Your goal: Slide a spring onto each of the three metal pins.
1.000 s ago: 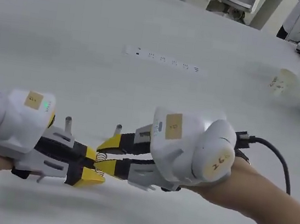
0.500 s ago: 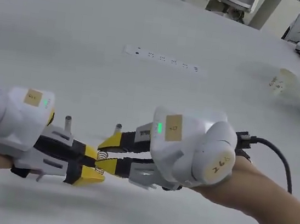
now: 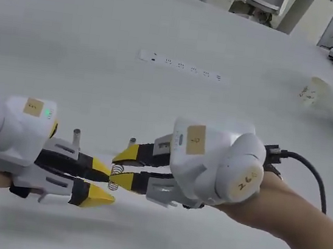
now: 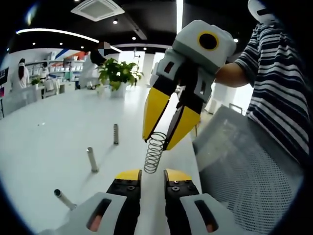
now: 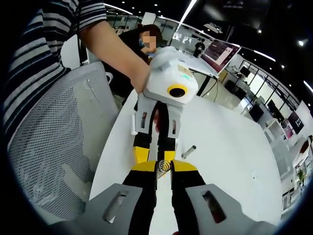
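Holding a spring clenched by its upper end, the right gripper hangs it just above the left gripper. The left gripper's jaws sit apart around the spring's lower end, seemingly without touching it. Three bare pins wait to the left gripper's left. This looks like readying the first spring; next, line its coil over a pin top and lower it.

Sticker on right gripper is illegible

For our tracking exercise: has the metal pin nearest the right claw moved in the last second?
No. The metal pin keeps its place below the power strip.
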